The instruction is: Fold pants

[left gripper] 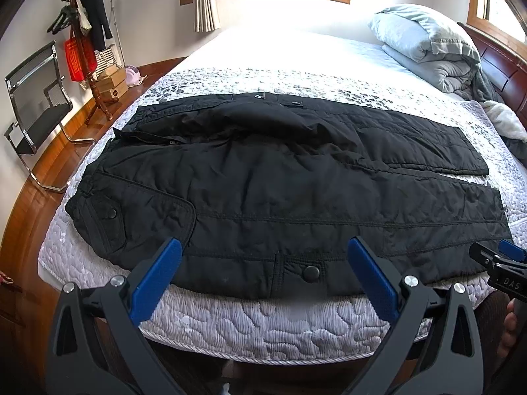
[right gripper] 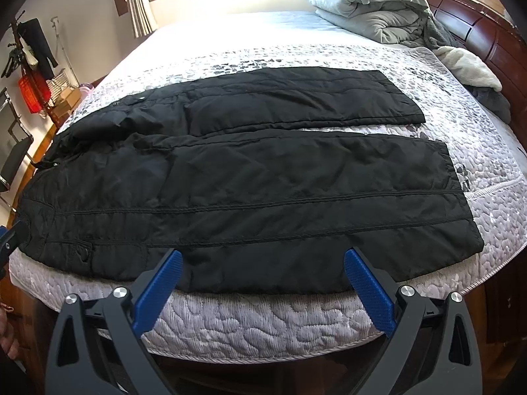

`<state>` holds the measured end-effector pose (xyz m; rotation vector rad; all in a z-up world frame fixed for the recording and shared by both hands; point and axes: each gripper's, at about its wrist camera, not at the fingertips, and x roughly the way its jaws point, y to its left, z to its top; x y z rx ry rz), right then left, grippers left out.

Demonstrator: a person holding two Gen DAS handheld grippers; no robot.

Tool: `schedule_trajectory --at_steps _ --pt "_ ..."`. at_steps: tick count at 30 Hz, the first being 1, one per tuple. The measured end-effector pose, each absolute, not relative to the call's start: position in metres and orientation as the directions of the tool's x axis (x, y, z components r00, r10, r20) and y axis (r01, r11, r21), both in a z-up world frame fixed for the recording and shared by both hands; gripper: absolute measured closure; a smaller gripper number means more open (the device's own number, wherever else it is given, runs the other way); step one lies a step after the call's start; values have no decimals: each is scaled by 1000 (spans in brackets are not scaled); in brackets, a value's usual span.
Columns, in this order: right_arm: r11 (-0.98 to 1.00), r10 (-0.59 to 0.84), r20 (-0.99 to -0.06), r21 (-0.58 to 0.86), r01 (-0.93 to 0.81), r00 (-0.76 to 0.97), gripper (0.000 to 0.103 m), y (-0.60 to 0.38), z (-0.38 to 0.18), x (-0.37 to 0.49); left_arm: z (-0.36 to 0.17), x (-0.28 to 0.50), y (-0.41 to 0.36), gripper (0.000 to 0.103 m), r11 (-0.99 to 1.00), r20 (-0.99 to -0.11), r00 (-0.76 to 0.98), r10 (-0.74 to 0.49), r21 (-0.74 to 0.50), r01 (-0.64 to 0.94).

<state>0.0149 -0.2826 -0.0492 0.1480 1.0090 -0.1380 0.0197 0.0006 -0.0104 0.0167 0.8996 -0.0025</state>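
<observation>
Black padded pants [left gripper: 280,181] lie flat across the bed, waist to the left and both legs stretched to the right, side by side with a narrow gap. They also show in the right wrist view [right gripper: 250,177]. My left gripper [left gripper: 265,247] is open and empty, over the near edge of the pants by a snap pocket [left gripper: 311,273]. My right gripper [right gripper: 262,258] is open and empty, over the near leg's lower edge. The right gripper also shows at the left wrist view's right edge [left gripper: 500,263].
The bed has a white quilted cover [left gripper: 263,326]. A folded grey duvet [left gripper: 428,42] and loose clothes [right gripper: 474,72] lie by the wooden headboard [right gripper: 487,36] at the right. A chair [left gripper: 36,108], coat stand [left gripper: 89,49] and boxes stand on the floor at left.
</observation>
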Motion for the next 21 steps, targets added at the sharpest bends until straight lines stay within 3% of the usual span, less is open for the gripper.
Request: schedule_trajectory --at_steps 21 --pt "982 -21 -849 81 170 527 4 -287 -55 35 -16 42 -2 3 999 -801 599 16 30 14"
